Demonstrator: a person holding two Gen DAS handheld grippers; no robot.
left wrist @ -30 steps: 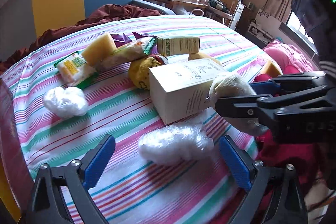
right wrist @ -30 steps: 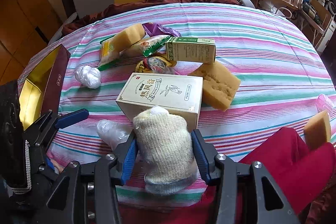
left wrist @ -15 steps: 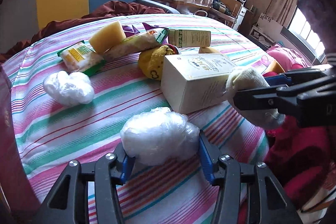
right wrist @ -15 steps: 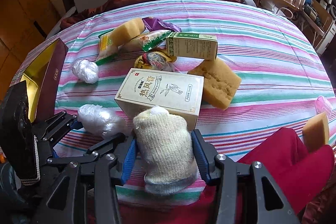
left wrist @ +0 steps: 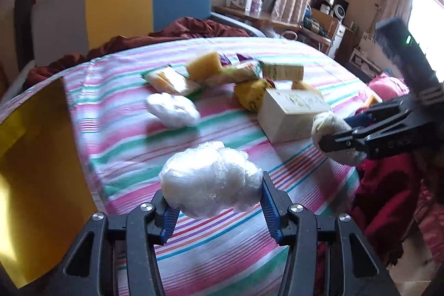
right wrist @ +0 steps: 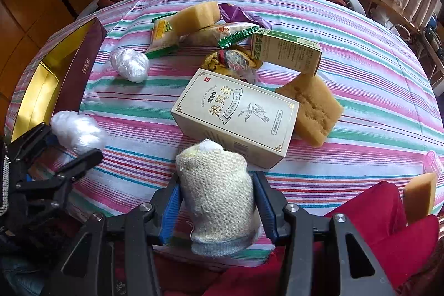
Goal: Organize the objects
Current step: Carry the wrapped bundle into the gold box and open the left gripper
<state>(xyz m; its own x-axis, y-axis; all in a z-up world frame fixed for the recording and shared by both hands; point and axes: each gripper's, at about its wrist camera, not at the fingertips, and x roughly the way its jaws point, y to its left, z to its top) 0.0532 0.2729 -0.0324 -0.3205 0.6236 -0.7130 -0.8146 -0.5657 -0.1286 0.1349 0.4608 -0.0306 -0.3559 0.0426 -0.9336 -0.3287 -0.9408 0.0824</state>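
Left claw point(left wrist: 213, 201) clamping crumpled white plastic-film ball point(left wrist: 211, 182), holding it above striped pink-green cloth on counter point(left wrist: 133, 135), beside open maroon box with gold lining point(right wrist: 55, 79). Right claw point(right wrist: 217, 201) gripping rolled beige knitted sock point(right wrist: 217, 193) at near counter edge, sock tip touching cream rectangular carton with Chinese print point(right wrist: 236, 115). Second white film ball point(right wrist: 130, 64) lying farther back, near yellow sponge block point(right wrist: 195, 17).

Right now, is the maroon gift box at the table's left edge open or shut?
Open. The maroon box has no lid on it, and its gold-lined interior is exposed in the right wrist view; nothing shows inside the visible part.
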